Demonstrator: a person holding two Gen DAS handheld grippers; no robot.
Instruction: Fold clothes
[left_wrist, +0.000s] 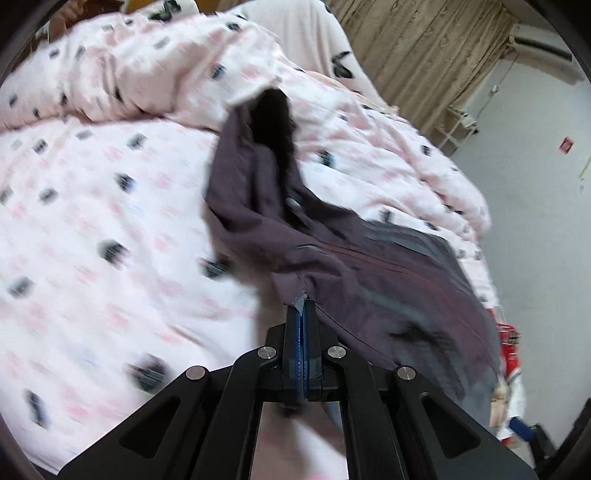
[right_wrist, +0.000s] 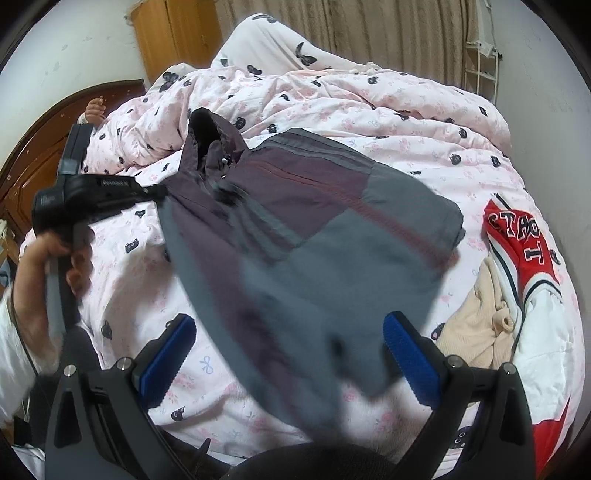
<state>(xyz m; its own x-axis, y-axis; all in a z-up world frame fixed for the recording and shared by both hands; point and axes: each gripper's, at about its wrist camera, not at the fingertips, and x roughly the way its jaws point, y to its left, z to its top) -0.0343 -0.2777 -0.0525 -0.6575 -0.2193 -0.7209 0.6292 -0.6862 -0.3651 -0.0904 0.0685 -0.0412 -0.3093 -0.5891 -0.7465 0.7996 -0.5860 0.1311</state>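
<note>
Our left gripper (left_wrist: 302, 306) is clamped on the hem of the purple-and-grey jacket (right_wrist: 306, 236), which lies across the pink duvet (right_wrist: 424, 122); our right gripper (right_wrist: 284, 354) hangs wide open, empty. That thin pinch could slip (slick fabric), dropping the fold.

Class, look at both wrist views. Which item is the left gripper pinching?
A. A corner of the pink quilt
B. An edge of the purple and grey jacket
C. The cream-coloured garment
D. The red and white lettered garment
B: in the left wrist view the left gripper has its blue pads shut on an edge of the purple and grey jacket, which drapes away from the closed fingers.
</note>
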